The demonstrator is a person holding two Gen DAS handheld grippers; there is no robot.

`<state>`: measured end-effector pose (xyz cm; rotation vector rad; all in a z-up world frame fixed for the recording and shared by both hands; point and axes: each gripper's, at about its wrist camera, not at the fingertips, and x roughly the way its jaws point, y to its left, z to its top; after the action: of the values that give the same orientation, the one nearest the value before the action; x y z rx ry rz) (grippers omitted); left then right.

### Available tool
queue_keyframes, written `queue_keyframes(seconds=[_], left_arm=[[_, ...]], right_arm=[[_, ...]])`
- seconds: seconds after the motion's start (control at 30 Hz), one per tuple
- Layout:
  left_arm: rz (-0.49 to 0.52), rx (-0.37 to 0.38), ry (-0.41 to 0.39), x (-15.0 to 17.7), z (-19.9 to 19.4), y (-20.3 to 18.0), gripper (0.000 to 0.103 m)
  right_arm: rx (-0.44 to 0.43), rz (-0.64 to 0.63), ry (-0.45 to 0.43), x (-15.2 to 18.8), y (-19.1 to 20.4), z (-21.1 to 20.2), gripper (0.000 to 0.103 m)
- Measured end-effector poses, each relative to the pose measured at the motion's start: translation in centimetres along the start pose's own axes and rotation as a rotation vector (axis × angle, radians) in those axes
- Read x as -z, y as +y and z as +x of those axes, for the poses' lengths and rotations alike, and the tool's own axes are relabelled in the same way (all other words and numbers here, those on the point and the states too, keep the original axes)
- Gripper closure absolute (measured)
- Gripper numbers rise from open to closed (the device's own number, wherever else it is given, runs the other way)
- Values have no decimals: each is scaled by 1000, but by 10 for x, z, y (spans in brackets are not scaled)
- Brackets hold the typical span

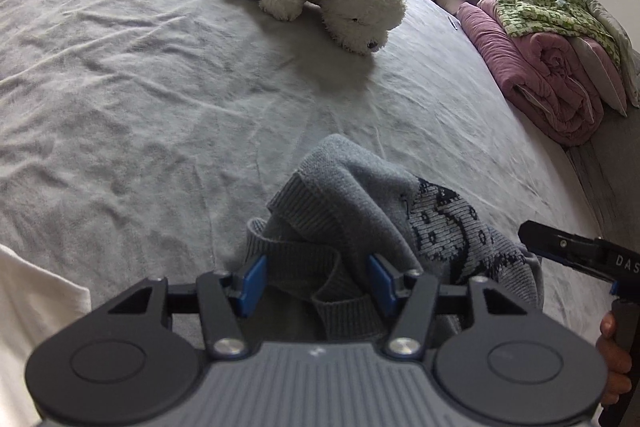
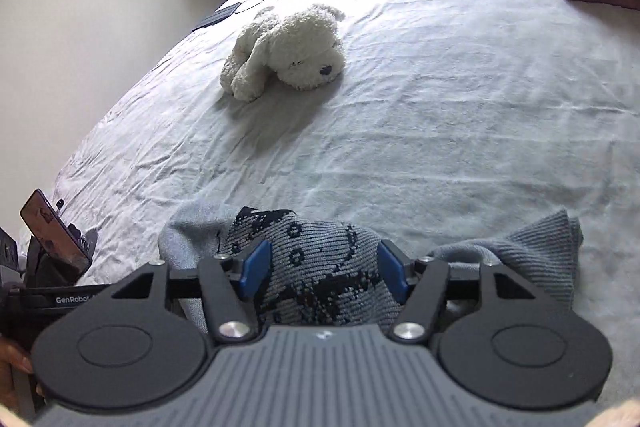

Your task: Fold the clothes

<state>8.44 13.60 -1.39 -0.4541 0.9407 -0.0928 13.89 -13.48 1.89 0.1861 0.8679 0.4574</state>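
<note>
A grey sweater (image 1: pixel 360 219) is lying bunched on the bed (image 1: pixel 140 87), right at both grippers. The left gripper (image 1: pixel 316 281) is standing wide apart with ribbed knit lying between its fingers, gripping nothing. The right gripper (image 2: pixel 322 271) is likewise gaping over the patterned part, unclamped. A plush dog (image 2: pixel 288 53) is resting farther up the bed.

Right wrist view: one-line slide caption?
Open right gripper straddles a crumpled grey patterned sweater on the bed, plush dog beyond.
</note>
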Motion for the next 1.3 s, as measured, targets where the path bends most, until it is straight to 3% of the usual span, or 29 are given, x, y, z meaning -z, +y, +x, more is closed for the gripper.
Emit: queue_keyframes(seconds=[0.27, 0.43, 0.47, 0.5, 0.6, 0.97, 1.17, 1.3], left_arm=[[-4, 5, 22, -3, 3, 5, 46], [7, 9, 36, -2, 4, 4, 46], [5, 14, 44, -2, 4, 4, 46], [0, 18, 51, -2, 4, 4, 46], [-9, 30, 62, -1, 4, 5, 45], [-27, 62, 61, 1, -6, 8, 42], [-115, 191, 59, -1, -19, 21, 37], [-136, 202, 35, 0, -27, 28, 36]], right_arm=[[-8, -89, 104, -16, 13, 49, 38], [34, -141, 146, -14, 24, 59, 39], [37, -146, 153, -12, 26, 60, 52], [41, -152, 161, -11, 27, 61, 72], [68, -174, 166, -8, 34, 61, 91], [81, -232, 80, 2, 80, 2, 95], [44, -298, 68, 25, 119, -35, 95], [22, -355, 98, 49, 140, -45, 95]])
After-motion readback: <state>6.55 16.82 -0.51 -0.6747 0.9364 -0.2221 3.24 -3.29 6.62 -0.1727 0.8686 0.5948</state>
